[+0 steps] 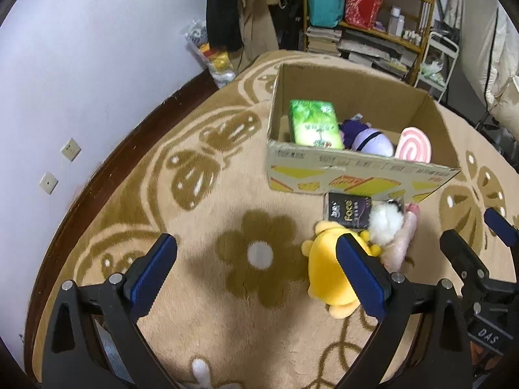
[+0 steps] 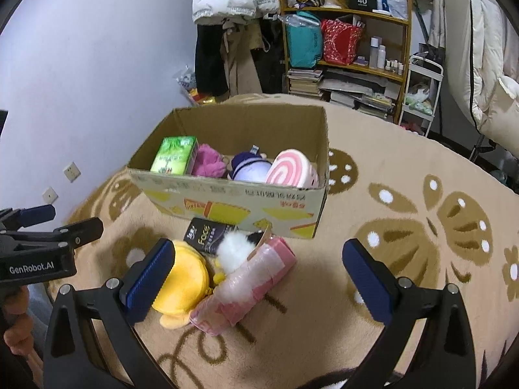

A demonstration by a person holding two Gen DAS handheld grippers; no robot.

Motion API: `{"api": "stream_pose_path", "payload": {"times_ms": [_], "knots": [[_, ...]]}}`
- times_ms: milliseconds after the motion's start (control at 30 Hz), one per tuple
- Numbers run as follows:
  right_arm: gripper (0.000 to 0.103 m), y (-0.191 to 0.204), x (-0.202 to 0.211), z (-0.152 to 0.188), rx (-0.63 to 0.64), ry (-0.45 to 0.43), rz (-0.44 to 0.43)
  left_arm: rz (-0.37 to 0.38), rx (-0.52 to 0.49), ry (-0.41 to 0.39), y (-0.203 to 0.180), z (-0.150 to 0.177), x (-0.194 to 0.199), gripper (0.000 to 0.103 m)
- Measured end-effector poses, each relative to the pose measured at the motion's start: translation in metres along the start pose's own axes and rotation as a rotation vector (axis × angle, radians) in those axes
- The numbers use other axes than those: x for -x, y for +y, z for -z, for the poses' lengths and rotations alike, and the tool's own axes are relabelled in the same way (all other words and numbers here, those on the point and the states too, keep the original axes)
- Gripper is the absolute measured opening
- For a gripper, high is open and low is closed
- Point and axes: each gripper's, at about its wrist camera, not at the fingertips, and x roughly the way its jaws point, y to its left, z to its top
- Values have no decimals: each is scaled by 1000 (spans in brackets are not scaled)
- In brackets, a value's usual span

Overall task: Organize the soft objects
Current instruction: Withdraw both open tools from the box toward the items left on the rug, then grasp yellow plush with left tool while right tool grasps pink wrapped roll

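An open cardboard box (image 1: 356,175) (image 2: 233,197) stands on the carpet. It holds a green tissue pack (image 1: 313,123) (image 2: 173,155), a magenta plush (image 2: 209,162), a purple plush (image 1: 369,137) (image 2: 249,167) and a pink swirl cushion (image 1: 415,149) (image 2: 292,171). In front of it lie a yellow plush (image 1: 327,275) (image 2: 185,282), a white fluffy toy (image 1: 387,220) (image 2: 233,249), a pink wrapped roll (image 1: 402,240) (image 2: 246,285) and a black pack (image 1: 347,209) (image 2: 207,233). My left gripper (image 1: 256,272) is open over bare carpet. My right gripper (image 2: 259,278) is open above the pink roll.
A beige carpet with brown flower patterns (image 1: 259,256) covers the floor. A white wall (image 1: 81,81) runs along the left. A cluttered wooden shelf (image 2: 350,52), hanging clothes (image 2: 233,16) and a white cart (image 2: 421,97) stand behind the box.
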Motion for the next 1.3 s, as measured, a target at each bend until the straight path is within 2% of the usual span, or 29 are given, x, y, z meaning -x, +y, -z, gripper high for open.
{"api": "stream_pose_path", "payload": {"times_ms": [333,667,1067,1300], "knots": [[103,1,-27,9,-29,82,-6,-1,43,104,-1,0,-37,98],[103,4,-51,18,-22,173,0,78,81,183,-5,-2,-68,98],[102,8,-77,28,7,281,41,137,36,235,-26,-4,-83,98],[102,9,-88,31,16,300,41,167,4,277,-40,-2,-96,98]]}}
